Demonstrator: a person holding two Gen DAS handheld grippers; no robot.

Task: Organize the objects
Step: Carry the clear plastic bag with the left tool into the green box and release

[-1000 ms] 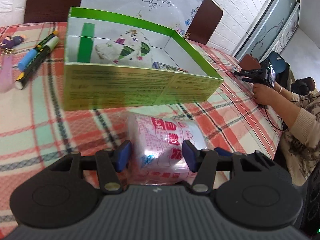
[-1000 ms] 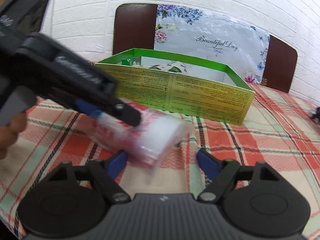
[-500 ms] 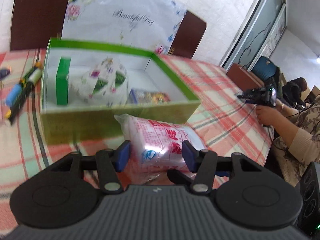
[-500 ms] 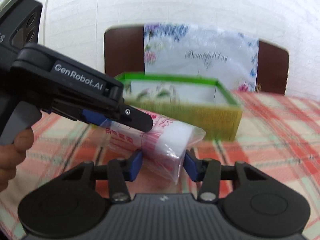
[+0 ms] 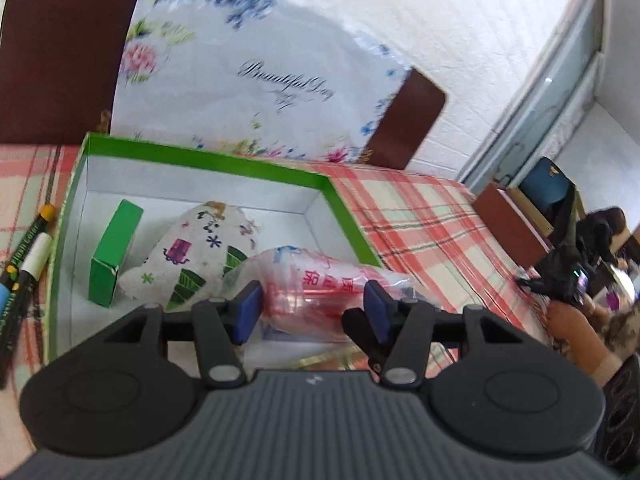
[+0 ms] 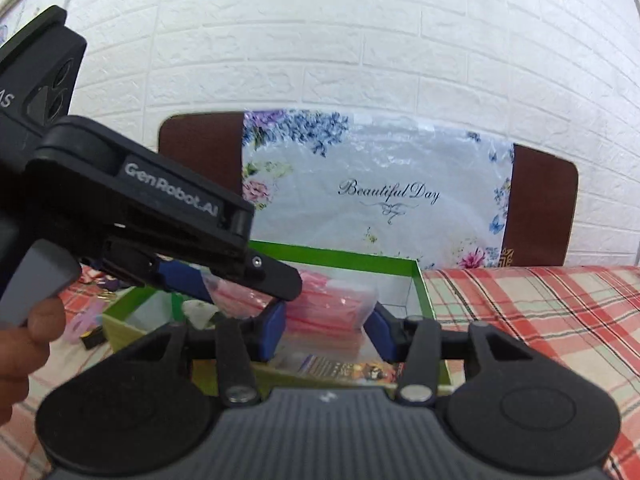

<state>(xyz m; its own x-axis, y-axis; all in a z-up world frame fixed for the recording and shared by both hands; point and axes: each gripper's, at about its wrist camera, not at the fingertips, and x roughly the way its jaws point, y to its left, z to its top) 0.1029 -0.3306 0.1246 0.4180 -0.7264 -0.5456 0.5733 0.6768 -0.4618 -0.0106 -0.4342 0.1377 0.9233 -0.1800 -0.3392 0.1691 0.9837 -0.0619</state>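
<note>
One green box (image 5: 208,160) sits mid-frame, and inside it lie one small green carton (image 5: 114,254) at the left, one white patterned pouch (image 5: 188,256) in the middle, and one flat printed packet (image 6: 340,368) near the lower edge. One clear bag with red print (image 5: 320,284) hangs low in the centre between two grippers, the left gripper (image 5: 312,310) and the right gripper (image 6: 326,334). At the left edge lie at least three markers (image 5: 30,252) (partly cut off), while two brown chair backs (image 6: 200,152) stand along the top, and one floral bag (image 6: 380,192) between them.

- Left gripper (image 5: 312,312): black body, ribbed grey housing, blue pads (image 5: 248,312), silver screws.
- Right gripper (image 6: 326,334): same build.
- Left of frame: "GenRobot.AI" lettering, grey trigger, bare-skinned hand (image 6: 24,344).
</note>
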